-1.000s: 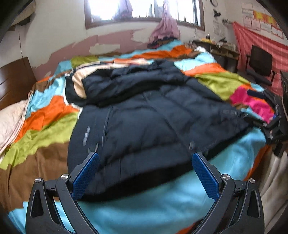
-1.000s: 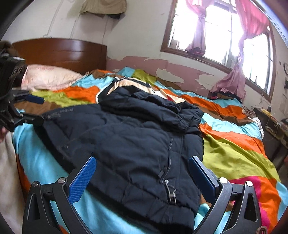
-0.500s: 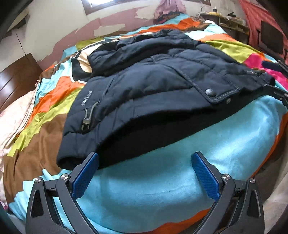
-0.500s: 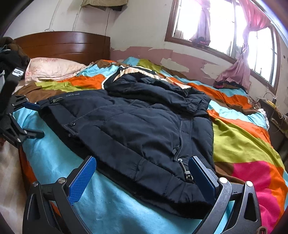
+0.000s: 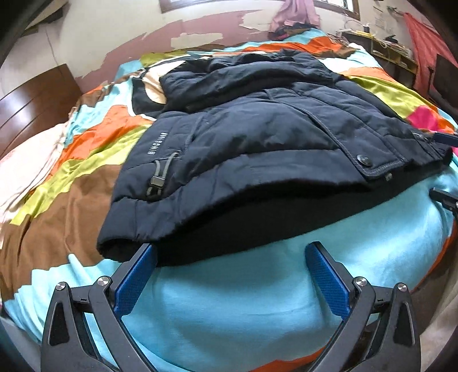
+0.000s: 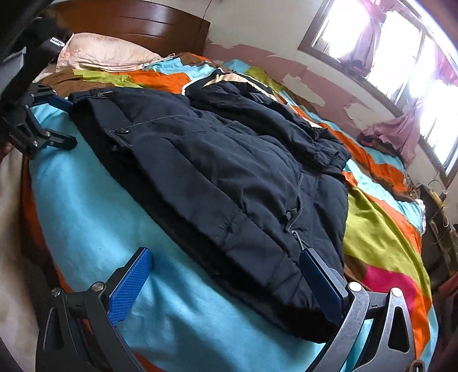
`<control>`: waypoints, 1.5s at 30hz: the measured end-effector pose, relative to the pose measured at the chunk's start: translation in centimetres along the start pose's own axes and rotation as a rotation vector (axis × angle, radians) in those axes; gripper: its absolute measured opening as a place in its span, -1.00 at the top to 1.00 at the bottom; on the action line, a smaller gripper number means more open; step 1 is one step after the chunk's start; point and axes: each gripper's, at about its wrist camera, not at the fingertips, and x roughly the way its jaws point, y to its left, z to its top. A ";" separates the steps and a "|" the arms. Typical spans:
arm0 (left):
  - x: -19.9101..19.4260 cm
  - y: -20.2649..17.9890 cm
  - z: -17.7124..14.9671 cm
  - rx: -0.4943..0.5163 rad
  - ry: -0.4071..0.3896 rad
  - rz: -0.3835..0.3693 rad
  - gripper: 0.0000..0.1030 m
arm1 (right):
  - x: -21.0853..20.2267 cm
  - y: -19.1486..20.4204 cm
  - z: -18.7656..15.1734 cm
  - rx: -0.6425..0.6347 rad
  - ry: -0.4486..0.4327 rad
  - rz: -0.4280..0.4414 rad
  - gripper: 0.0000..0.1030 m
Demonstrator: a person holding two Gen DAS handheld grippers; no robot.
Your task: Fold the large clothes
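Note:
A dark navy padded jacket (image 5: 257, 137) lies spread on a bed, its hem toward me on the turquoise part of a patchwork blanket (image 5: 229, 300). My left gripper (image 5: 230, 271) is open, low over the blanket, with its left fingertip (image 5: 144, 253) at the hem's left corner. From the right wrist, the left gripper (image 6: 64, 121) has a blue pad against that corner. My right gripper (image 6: 226, 283) is open at the jacket's (image 6: 229, 171) right hem corner, and its right finger (image 6: 317, 274) overlaps the hem edge. The right gripper (image 5: 446, 168) also shows at the left wrist view's right edge.
A pink pillow (image 6: 106, 54) and a brown headboard (image 6: 143, 25) lie at the bed's left end. A black garment with cream stripes (image 5: 148, 88) sticks out beyond the jacket. A pink cloth heap (image 6: 392, 131) sits under the window. A cluttered desk (image 5: 383, 48) stands beyond the bed's right side.
Both grippers have dropped low and come in close to the jacket's hem corners. Both have stayed open, and the jacket has not moved.

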 end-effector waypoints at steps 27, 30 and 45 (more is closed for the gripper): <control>0.5 -1.1 0.4 0.106 -0.232 0.358 -0.98 | 0.2 -2.5 0.2 0.076 -0.119 -0.345 -0.99; 0.3 -2.1 0.1 0.170 -0.288 0.436 -0.98 | 0.3 -2.7 0.4 0.099 -0.128 -0.342 -0.98; 2.0 -1.1 0.5 0.184 -0.279 0.364 -0.98 | 1.3 -2.4 0.5 0.100 -0.133 -0.390 -0.98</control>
